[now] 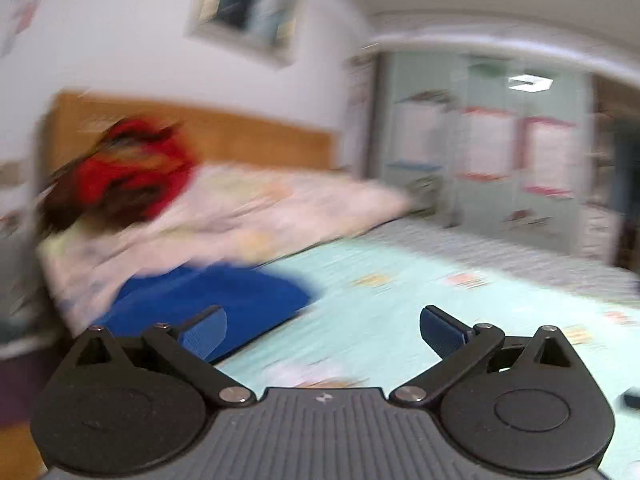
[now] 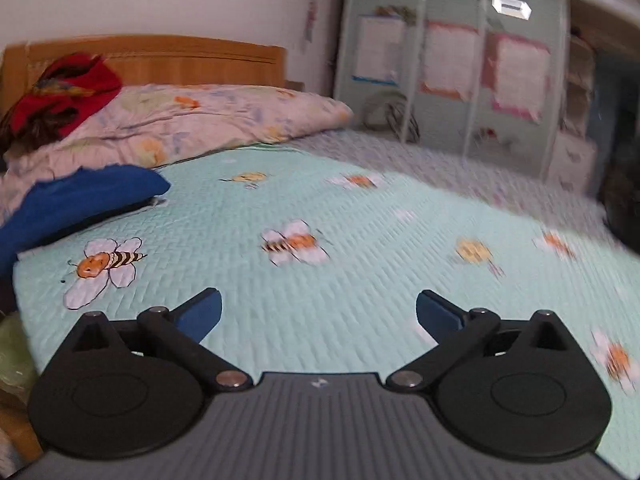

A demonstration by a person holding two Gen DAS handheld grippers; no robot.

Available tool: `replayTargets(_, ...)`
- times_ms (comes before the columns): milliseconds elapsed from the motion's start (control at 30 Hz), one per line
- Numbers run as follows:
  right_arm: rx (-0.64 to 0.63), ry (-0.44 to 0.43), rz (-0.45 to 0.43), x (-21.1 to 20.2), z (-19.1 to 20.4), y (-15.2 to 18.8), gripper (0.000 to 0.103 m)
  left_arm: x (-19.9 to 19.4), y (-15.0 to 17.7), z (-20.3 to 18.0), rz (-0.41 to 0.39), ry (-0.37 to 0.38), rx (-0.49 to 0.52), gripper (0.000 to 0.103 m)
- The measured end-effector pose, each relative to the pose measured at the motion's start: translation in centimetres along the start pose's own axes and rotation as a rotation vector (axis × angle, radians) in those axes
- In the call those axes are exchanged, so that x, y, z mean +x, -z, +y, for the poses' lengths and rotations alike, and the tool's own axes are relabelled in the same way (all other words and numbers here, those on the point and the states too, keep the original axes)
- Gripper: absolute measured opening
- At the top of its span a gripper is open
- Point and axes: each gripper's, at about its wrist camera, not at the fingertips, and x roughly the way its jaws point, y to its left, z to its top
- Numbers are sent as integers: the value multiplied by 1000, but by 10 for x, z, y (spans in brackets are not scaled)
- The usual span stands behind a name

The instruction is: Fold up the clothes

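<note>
Your bedspread (image 2: pixel 360 216) is pale mint green, quilted, printed with orange-and-black striped bees on white wings. Your folded cloth (image 2: pixel 76 196) at its left edge is solid royal blue. The duvet (image 2: pixel 192 120) behind it is pinkish white with faint orange and green floral print. The garment (image 2: pixel 68 88) heaped on that duvet is red with dark streaks. The headboard (image 2: pixel 180 60) is honey-coloured wood. Your gripper pads (image 2: pixel 200 316) are blue on black arms.

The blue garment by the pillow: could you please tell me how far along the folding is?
Done: the blue garment lies as a compact bundle against the floral pillow, possibly already folded. In hand: nothing; the left gripper and right gripper are both open above the bee-print bedspread. Left: the red clothing heaped on the pillow looks unfolded.
</note>
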Motion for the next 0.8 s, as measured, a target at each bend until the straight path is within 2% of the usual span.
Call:
replayTargets(133, 102, 151, -54, -56, -49, 21, 103, -57, -16, -69, -158, 301, 50, 103)
replayTargets(167, 127, 188, -55, -69, -60, 28, 103, -73, -14, -86, -206, 345, 83, 103)
replayTargets(233, 175, 242, -51, -95, -83, 45, 103, -104, -4, -121, -284, 387, 164, 103)
replayTargets(300, 208, 289, -46, -119, -103, 64, 103, -126, 11, -155, -295, 423, 280, 103)
replayTargets(367, 230, 332, -41, -135, -112, 78, 103, -140, 26, -191, -249, 490, 405, 103)
replayTargets(433, 262, 353, -31, -141, -119, 88, 103, -146, 41, -221, -175, 566, 476, 103)
replayTargets(533, 322, 381, -36, -153, -135, 102, 103, -148, 57, -255, -87, 620, 537, 103)
replayTargets(800, 504, 446, -65, -184, -192, 148, 103, -144, 92, -317, 32, 785, 711, 103)
